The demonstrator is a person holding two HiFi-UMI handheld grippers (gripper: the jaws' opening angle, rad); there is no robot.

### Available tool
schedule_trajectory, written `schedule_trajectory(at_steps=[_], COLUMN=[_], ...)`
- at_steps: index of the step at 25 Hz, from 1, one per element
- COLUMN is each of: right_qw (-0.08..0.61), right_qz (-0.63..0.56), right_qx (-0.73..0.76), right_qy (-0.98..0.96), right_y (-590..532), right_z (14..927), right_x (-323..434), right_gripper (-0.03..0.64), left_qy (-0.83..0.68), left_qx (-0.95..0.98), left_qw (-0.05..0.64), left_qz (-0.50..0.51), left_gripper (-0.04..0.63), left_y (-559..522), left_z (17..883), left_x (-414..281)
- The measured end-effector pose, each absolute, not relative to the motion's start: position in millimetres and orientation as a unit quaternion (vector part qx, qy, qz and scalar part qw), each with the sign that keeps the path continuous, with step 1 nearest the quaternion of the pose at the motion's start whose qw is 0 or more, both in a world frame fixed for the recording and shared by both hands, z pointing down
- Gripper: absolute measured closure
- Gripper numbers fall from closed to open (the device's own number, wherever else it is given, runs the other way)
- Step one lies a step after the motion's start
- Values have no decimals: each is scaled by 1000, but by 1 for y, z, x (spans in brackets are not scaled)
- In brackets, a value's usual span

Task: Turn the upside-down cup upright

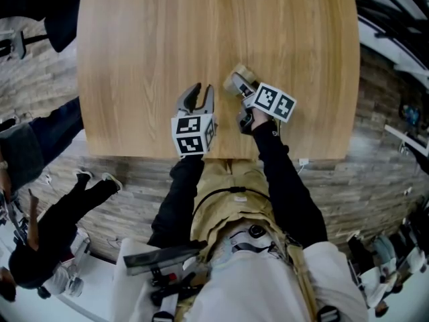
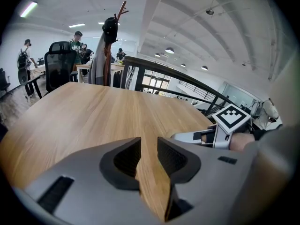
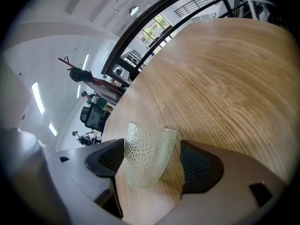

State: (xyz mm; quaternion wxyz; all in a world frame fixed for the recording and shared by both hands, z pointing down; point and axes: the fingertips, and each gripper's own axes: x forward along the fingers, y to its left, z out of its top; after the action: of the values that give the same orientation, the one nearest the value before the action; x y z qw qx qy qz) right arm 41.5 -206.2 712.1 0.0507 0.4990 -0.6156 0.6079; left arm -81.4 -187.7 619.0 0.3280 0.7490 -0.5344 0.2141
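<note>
Right gripper [image 3: 152,146]: fingers [image 3: 199,165] clenched on the cup [image 3: 146,158], a clear glass one with a dimpled wall. In the right gripper view one finger presses against the cup's side. On the other side a thin strip of wood grain shows next to the glass. The wider end of the cup points away from the camera and the narrower end sits nearer to it.

That view is rolled well over, and the tabletop [image 3: 225,78] runs slantwise across it. So the cup is tilted against the wood, neither upright nor upside down. I cannot tell whether its lower end touches the tabletop.

In the head view the cup [image 1: 238,79] sits at the tips of the right gripper [image 1: 241,89], over the near middle of the tabletop [image 1: 201,25].

Left gripper [image 2: 149,142]: fingers [image 2: 119,161] released. They stand a narrow gap apart, and only wood grain shows between them. In the head view this left gripper [image 1: 201,94] lies just beside the right one, low over the near part of the tabletop, pointing away from me.

The right gripper's marker cube [image 2: 233,117] shows at the right edge of the left gripper view. Beyond the far edge of the tabletop [image 2: 93,111] stand an office chair [image 2: 58,60] and a coat stand [image 2: 112,36].
</note>
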Motion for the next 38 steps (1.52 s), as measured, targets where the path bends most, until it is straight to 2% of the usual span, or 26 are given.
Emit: schedule_trajectory(at_steps=[10, 21, 22, 24, 25, 28, 32, 38], right_qw=[73, 116, 120, 127, 129, 131, 130, 115], right_qz=[562, 419, 402, 366, 348, 294, 235, 158], right_qx=[517, 538, 539, 546, 551, 564, 565, 560], right_qy=[-641, -722, -731, -743, -748, -760, -780, -805], right_y=[-205, -223, -225, -226, -226, -233, -240, -246], right_z=[696, 646, 638, 620, 611, 588, 557, 499], right_x=[58, 75, 75, 75, 76, 79, 82, 77], right_gripper=[250, 254, 272, 372, 419, 545, 586, 594], left_qy=[-531, -537, -540, -549, -553, -564, -571, -583], left_qx=[756, 764, 765, 765, 764, 765, 771, 777], left_qw=[322, 302, 297, 286, 281, 266, 241, 207], left_qz=[208, 192, 188, 179, 175, 160, 146, 114], left_gripper=[495, 497, 505, 577, 592, 594, 594, 594], left_y=[-193, -207, -208, -210, -211, -219, -229, -240], left_z=[610, 595, 590, 578, 572, 558, 537, 496], left_x=[-74, -74, -75, -79, -82, -86, -83, -82])
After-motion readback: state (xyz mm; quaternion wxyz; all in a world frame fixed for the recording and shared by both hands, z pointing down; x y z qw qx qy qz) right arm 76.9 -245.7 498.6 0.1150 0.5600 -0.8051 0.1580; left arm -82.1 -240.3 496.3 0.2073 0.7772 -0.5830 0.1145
